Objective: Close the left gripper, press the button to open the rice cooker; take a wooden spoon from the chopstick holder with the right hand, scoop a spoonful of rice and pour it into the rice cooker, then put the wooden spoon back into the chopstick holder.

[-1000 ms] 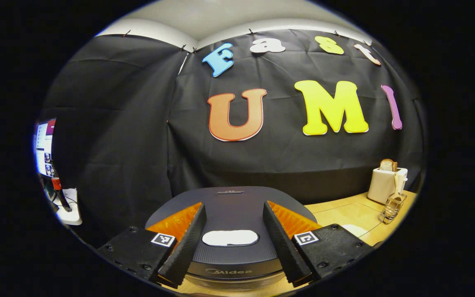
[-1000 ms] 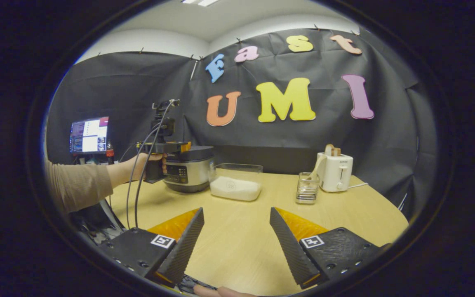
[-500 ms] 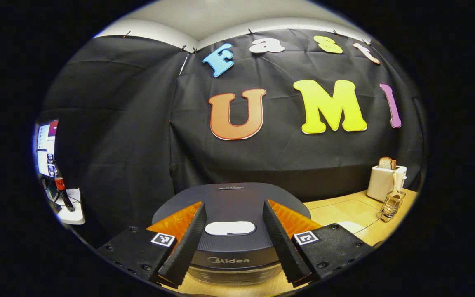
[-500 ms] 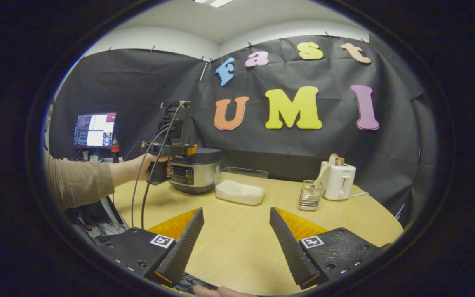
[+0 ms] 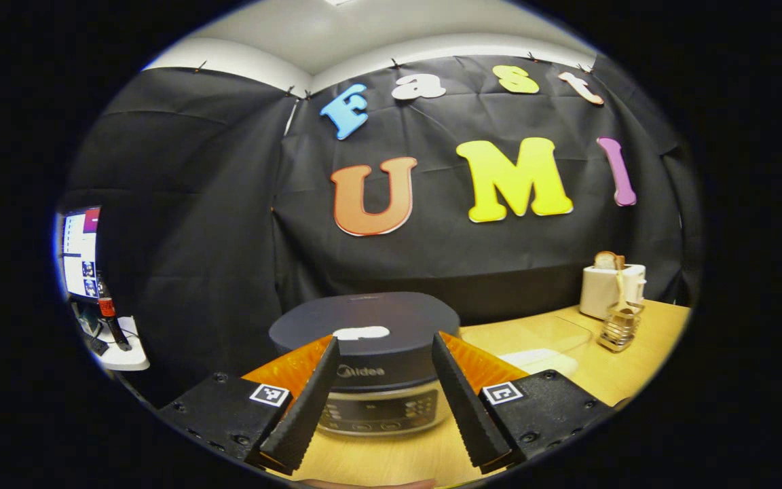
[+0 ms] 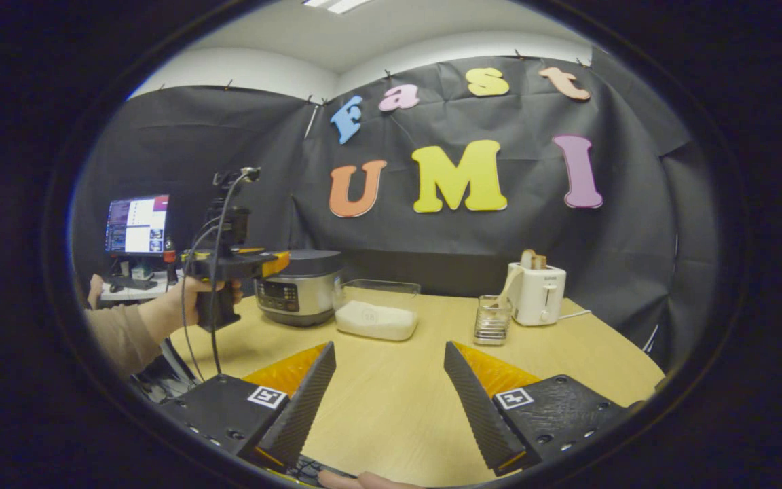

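Note:
The rice cooker [image 5: 391, 370] stands straight ahead in the left gripper view, its dark lid [image 5: 364, 312] down and the white button [image 5: 362, 333] on top. My left gripper [image 5: 384, 337] is open, held back from the cooker's front with nothing between its fingers. In the right gripper view a hand holds the left gripper [image 6: 235, 261] just left of the rice cooker [image 6: 296, 288]. The wooden spoon [image 6: 508, 285] leans in the chopstick holder [image 6: 491, 326]. A clear box of rice [image 6: 376, 309] sits beside the cooker. My right gripper [image 6: 389, 346] is open above the table.
A white toaster [image 6: 537, 292] with bread stands behind the chopstick holder, and a cord runs off to its right. A monitor [image 6: 136, 224] and a bottle sit on a side desk at the left. The wooden table [image 6: 391, 401] stretches between my right gripper and the objects.
My left gripper has pulled back from over the cooker's lid, so the front panel now shows. The lid stays down. Both grippers remain open; the right one has hardly moved.

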### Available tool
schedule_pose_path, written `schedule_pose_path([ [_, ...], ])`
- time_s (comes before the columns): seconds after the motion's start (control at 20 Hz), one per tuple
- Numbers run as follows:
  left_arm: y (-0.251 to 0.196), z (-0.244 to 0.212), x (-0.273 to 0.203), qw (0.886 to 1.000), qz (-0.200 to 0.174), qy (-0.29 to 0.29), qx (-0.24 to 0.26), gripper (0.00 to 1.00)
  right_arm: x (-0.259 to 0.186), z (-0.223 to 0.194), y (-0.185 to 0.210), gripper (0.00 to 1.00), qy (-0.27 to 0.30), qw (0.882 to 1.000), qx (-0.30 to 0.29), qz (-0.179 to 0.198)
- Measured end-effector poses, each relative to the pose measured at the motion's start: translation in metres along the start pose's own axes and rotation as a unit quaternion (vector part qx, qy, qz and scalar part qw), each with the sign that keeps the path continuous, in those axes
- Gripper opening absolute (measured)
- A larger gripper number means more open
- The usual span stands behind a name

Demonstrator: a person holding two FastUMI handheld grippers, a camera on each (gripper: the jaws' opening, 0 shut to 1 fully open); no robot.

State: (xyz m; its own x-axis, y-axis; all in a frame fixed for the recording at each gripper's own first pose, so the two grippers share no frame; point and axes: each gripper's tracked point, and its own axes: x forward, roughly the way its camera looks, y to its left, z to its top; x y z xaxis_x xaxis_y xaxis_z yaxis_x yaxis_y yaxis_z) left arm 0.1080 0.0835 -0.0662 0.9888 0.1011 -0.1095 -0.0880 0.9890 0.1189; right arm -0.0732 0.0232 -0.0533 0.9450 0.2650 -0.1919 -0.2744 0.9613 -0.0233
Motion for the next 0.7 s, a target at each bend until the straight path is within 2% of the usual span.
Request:
schedule_pose_path([
  [0.1,-0.023,0.011,-0.039,0.999,-0.022,-0.026,0.02,0.91,0.001,0.014,0.002,0.96,-0.007,1.0,-0.004,-0.012],
  [0.15,-0.036,0.017,-0.056,0.998,-0.032,-0.037,0.036,0.84,0.003,0.023,0.005,0.96,-0.013,1.0,-0.01,-0.017],
  [0.2,-0.045,0.026,-0.069,0.997,-0.031,-0.046,0.054,0.92,0.004,0.029,0.005,0.96,-0.019,0.999,-0.017,-0.025],
  [0.3,-0.057,0.039,-0.096,0.995,-0.014,-0.054,0.083,0.96,0.004,0.046,0.006,0.95,-0.034,0.998,-0.036,-0.042],
  [0.4,-0.078,0.051,-0.126,0.995,-0.014,-0.061,0.081,0.96,0.001,0.063,0.009,0.95,-0.047,0.996,-0.05,-0.054],
  [0.45,-0.091,0.057,-0.138,0.995,-0.024,-0.066,0.076,0.94,-0.002,0.07,0.01,0.96,-0.055,0.996,-0.052,-0.057],
  [0.5,-0.104,0.062,-0.15,0.994,-0.035,-0.07,0.073,0.96,-0.006,0.078,0.011,0.95,-0.063,0.995,-0.053,-0.058],
  [0.7,-0.11,0.054,-0.18,0.998,-0.03,-0.025,0.049,0.98,-0.018,0.111,0.003,0.96,-0.096,0.989,-0.077,-0.083],
])
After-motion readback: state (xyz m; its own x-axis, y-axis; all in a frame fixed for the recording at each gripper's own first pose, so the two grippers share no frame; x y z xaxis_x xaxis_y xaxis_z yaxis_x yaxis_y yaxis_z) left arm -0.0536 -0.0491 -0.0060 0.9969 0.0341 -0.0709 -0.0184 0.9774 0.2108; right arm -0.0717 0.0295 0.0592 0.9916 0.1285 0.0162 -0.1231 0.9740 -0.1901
